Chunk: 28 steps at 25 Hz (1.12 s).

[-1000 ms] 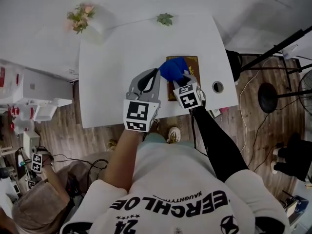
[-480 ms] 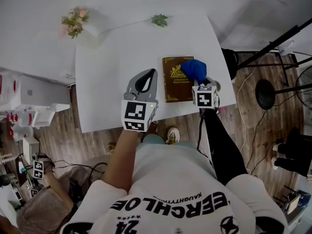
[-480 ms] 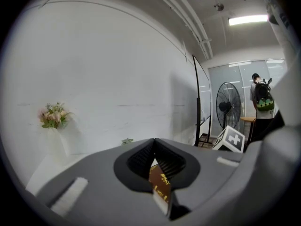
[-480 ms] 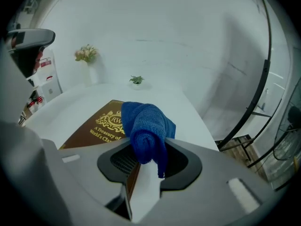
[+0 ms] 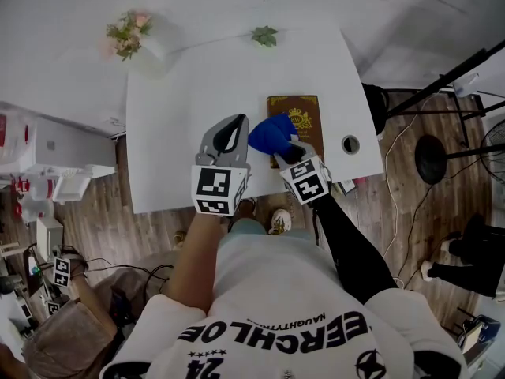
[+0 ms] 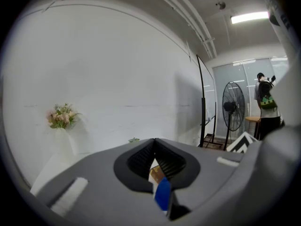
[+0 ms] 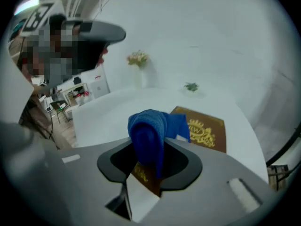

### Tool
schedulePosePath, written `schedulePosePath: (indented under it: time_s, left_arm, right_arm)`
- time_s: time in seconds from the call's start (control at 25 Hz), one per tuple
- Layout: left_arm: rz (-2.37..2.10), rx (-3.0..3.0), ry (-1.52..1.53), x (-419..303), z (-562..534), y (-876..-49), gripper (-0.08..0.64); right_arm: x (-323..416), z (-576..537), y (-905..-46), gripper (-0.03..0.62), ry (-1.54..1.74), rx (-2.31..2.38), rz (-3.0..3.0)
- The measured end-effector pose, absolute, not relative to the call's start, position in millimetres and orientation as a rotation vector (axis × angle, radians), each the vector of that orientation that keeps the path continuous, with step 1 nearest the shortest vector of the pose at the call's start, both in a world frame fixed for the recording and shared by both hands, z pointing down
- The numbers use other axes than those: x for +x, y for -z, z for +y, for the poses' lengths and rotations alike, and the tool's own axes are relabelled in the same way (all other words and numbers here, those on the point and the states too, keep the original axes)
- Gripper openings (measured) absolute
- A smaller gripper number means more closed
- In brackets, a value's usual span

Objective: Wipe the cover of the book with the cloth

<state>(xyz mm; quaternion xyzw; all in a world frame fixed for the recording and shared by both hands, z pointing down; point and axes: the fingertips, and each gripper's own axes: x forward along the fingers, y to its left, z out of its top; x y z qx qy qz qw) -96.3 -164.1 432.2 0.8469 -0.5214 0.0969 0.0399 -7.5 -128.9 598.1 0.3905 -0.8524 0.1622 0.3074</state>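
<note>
Now, head view: cloth (image 5: 268, 131) swept from the book's (image 5: 300, 110) right side to its left edge, clamped in the right gripper (image 5: 284, 144). Left gripper (image 5: 235, 126) idle left of the book. Left gripper view: jaws together, nothing between. Right gripper view: cloth bunched between the jaws over the cover. Probably mid-wipe, one stroke done.

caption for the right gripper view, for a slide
Right hand-held gripper clamps a blue cloth over the brown gold-stamped book on a white table.
</note>
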Motion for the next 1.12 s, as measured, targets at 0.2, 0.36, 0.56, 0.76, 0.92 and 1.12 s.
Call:
schedulePosePath:
  time_s: [0.2, 0.36, 0.56, 0.76, 0.92, 1.12]
  left_arm:
    - [-1.605, 2.590, -0.295, -96, -163, -433, 0.058]
    - [-1.592, 2.598, -0.296, -89, -162, -433, 0.058]
    - [-1.572, 2.612, -0.305, -78, -160, -433, 0.058]
    - [-1.559, 2.635, -0.318, -68, -159, -429, 0.057]
    - [-1.546, 2.664, -0.327, -58, -156, -421, 0.058]
    - [-1.564, 2.714, -0.324, -51, -159, -393, 0.058]
  right_arm:
    - [-1, -123, -618, 0.127, -0.419, 1.031, -2.201]
    - [34, -130, -612, 0.127, -0.449, 1.151, -2.136]
    - [94, -133, -608, 0.127, -0.488, 1.345, -2.025]
    - [132, -135, -612, 0.127, -0.581, 1.483, -1.941]
    - [131, -136, -603, 0.127, -0.551, 1.496, -1.976]
    - [130, -153, -540, 0.127, -0.406, 1.600, -2.127]
